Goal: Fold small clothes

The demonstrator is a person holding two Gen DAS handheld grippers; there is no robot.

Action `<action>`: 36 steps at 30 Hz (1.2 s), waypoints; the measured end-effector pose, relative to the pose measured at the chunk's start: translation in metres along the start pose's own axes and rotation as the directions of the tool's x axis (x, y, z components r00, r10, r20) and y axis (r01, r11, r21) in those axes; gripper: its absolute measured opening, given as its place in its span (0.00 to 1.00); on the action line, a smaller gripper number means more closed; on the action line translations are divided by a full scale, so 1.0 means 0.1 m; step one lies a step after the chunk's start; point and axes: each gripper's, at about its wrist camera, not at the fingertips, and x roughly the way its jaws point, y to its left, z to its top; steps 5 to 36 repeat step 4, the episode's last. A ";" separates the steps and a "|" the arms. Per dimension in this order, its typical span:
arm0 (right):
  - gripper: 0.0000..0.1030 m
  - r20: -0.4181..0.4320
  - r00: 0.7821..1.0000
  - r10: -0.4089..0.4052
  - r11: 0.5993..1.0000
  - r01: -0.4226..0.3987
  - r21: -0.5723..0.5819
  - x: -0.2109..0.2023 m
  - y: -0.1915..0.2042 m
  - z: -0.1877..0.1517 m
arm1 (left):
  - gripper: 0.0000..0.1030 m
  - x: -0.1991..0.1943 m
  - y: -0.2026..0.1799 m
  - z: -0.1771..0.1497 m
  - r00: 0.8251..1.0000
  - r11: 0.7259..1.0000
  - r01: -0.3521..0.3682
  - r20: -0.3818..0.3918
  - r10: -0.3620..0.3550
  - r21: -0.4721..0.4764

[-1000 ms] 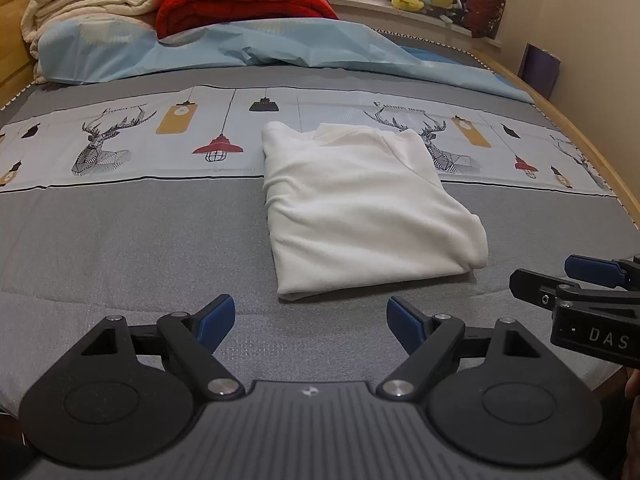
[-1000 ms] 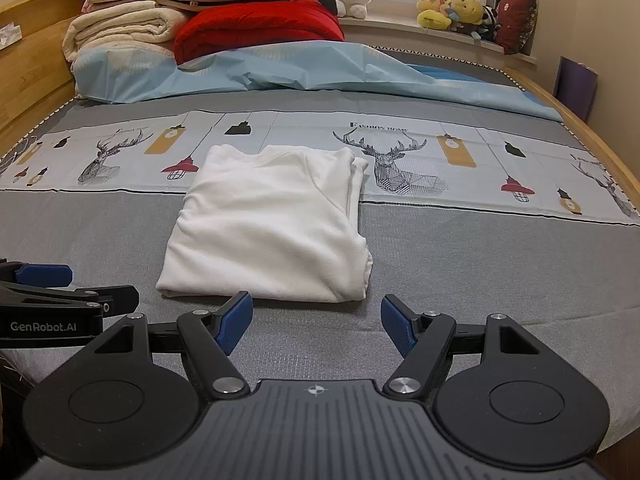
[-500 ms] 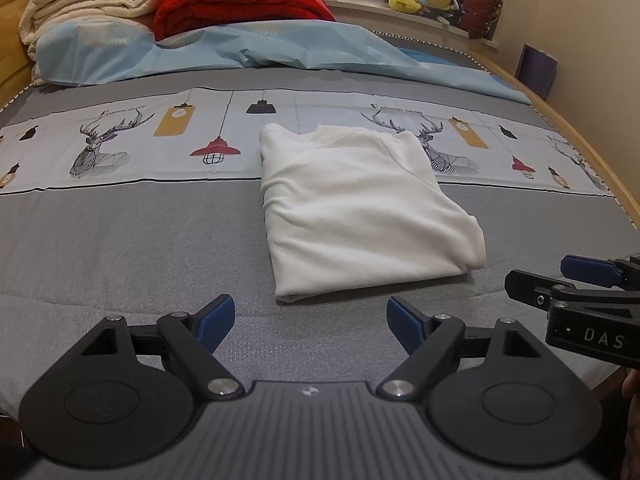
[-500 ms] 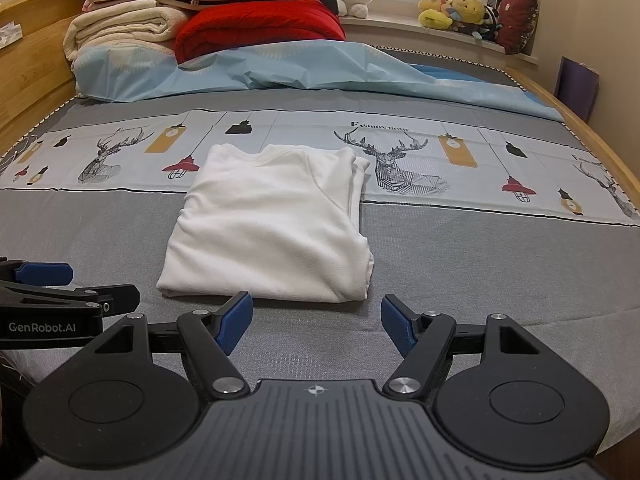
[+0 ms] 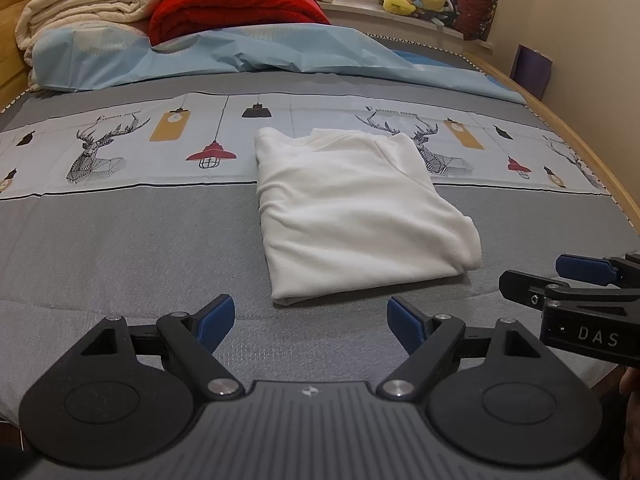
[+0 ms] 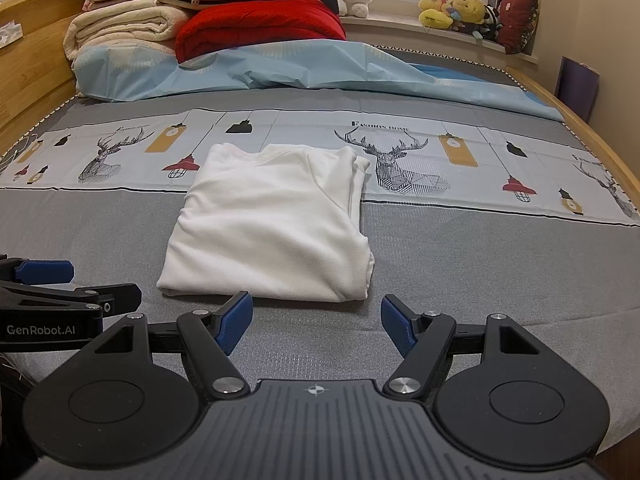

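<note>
White cloth: a folded white garment (image 5: pixel 356 216) lies flat at frame centre in both wrist views, half on the grey bedsheet (image 5: pixel 120 248), half on the printed deer-and-lamp band (image 5: pixel 120 152).
Garment edges: near hem runs just above the blue pads in the right wrist view (image 6: pixel 268 236); its right side is a rounded fold, its left side a straight edge.
Left gripper: the left gripper (image 5: pixel 310 322) hovers at lower centre, jaws spread wide, nothing between them, apart from the cloth.
Right gripper: the right gripper (image 6: pixel 316 322) sits at lower centre, jaws likewise parted and empty, its left pad (image 6: pixel 234 322) just short of the hem.
Side by side: each tool shows at the other's frame edge, lower right and lower left.
Open room: bare grey sheet lies left and right of the garment.
Far edge: a light blue cover (image 6: pixel 280 68), red quilt (image 6: pixel 260 24) and stacked blankets (image 6: pixel 120 28) fill the upper frame.
Right rim: the wooden bed frame (image 6: pixel 580 120) curves along the upper right.
</note>
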 end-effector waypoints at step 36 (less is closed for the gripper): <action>0.70 0.000 1.000 -0.001 1.000 0.001 0.001 0.00 0.00 0.00 | 0.85 0.01 0.01 0.00 1.000 1.000 -0.003 -0.006 0.003 -0.005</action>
